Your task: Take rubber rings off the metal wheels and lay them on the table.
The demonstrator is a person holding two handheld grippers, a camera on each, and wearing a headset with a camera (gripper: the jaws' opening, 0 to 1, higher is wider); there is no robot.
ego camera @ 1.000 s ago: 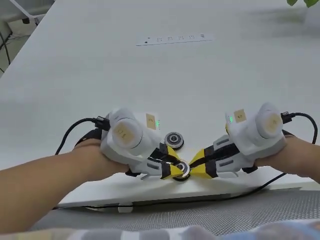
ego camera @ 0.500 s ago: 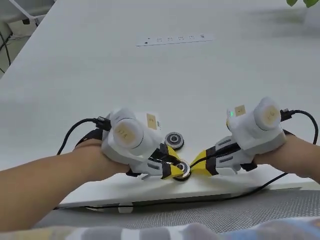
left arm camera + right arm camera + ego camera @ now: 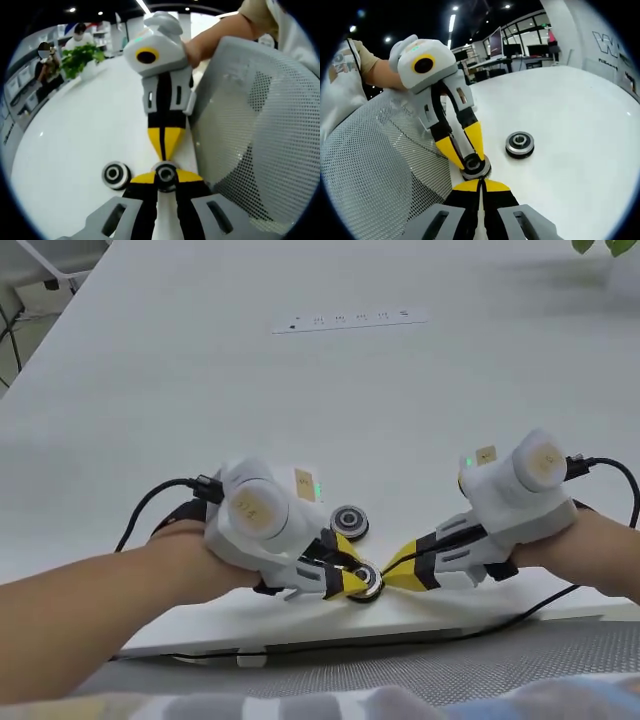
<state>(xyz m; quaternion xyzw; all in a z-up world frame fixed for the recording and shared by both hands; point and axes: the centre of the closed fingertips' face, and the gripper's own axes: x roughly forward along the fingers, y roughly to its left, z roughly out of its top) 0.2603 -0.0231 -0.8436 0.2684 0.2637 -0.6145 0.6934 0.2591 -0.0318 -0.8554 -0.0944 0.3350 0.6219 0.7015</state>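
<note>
Meeting over the near edge of the broad white table [image 3: 200, 390], the two handheld grippers point tip to tip at a small round silver metal wheel [image 3: 364, 581], whose outer band looks dark in the right gripper view. The left gripper [image 3: 352, 578], white-bodied with black-and-yellow jaws, is clamped on this wheel. In the left gripper view its yellow tips sit on either side of the hub, and the right gripper view shows the same hold from the front. The right gripper [image 3: 386, 578] comes in from the right with its jaws pressed together into one yellow point, which touches the wheel's rim; whether any rubber is pinched between them I cannot tell. A second round metal wheel with a black rubber ring [image 3: 349, 521] lies flat on the table just beyond the grippers, a little left of the held one and apart from both tools. Far across the table lies a long white power strip [image 3: 350, 318]. A grey mesh chair back [image 3: 250, 125] stands on the near side, close against the table edge, and a green leafy plant [image 3: 80, 57] sits at the far right corner of the table.
</note>
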